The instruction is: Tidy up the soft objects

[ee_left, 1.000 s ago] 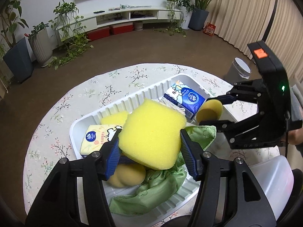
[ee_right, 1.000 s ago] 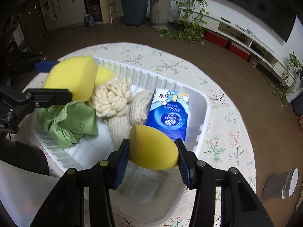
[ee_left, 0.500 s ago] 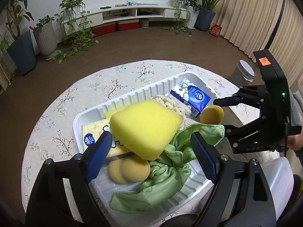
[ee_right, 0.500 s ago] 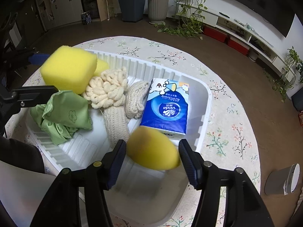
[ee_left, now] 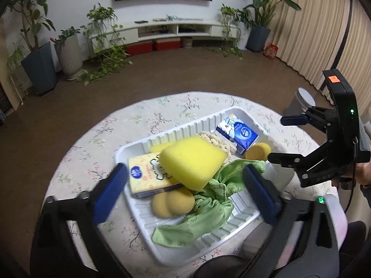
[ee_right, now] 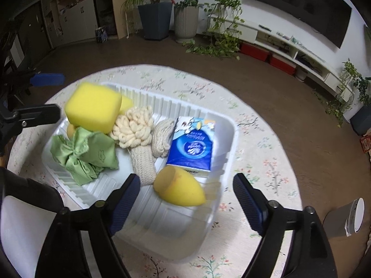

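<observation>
Both sponges have dropped free into the white tray [ee_left: 162,250]: the left tool [ee_left: 185,194], jaws opening, has released the square yellow sponge [ee_left: 192,159] onto the tissue pack. The right tool [ee_right: 185,205], also opening, has released the egg-shaped sponge [ee_right: 179,190] beside the blue tissues. Both look light and squashy; grip across their flat sides.

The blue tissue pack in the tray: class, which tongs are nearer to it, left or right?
Right. The right tongs, opening, stand just in front of the blue tissue pack. The left tongs, also opening, sit at the tray's other end, by the yellow sponge.

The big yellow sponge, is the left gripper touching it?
Apart. The left wrist view shows the opening left gripper with clear gaps between both pads and the big yellow sponge.
</observation>
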{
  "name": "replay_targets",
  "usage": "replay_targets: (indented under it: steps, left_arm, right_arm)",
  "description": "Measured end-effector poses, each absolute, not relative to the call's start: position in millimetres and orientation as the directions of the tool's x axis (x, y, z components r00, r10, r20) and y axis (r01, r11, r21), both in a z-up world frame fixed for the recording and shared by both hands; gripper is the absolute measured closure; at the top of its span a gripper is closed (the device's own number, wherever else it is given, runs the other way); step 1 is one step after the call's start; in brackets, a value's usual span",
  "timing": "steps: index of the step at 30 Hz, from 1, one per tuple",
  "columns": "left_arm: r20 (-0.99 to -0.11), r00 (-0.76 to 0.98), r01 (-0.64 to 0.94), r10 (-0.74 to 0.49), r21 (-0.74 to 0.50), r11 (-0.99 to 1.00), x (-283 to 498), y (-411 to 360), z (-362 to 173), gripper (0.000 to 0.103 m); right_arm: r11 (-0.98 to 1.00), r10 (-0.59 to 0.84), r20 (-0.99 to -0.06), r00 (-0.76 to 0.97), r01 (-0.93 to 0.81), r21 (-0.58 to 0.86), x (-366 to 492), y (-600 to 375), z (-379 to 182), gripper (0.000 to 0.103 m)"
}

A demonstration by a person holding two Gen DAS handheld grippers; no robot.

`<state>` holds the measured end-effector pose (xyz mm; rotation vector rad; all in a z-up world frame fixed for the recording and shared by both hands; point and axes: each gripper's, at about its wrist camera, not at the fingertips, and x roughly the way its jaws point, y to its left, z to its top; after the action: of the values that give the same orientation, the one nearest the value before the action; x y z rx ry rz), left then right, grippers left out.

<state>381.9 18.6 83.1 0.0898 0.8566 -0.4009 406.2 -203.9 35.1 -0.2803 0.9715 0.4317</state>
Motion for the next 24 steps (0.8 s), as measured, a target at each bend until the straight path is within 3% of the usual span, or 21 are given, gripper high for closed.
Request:
replay_targets:
  steps: [3, 12, 24]
  left_arm:
    - [-0.718, 0.632, 0.346, -0.292, -0.076, 0.935, 363, 25, 95, 0.000]
    - [-0.615, 0.767, 0.192, -0.181, -0.049, 0.980, 286, 36, 123, 0.000]
    - [-0.533, 0.829, 0.153, -0.169, -0.075, 0.985, 178, 23, 128, 0.000]
  right_arm:
    - [0.896, 0.242, -0.820, 0.518, -0.444, -0.017, 401, -216, 49, 0.000]
    - [0.930, 0.246, -0.743, 0.623, -0.368, -0.001, 359, -245, 89, 0.000]
    - [0.946, 0.279, -0.641, 0.714, -0.320, 0.055, 242, -263, 109, 0.000]
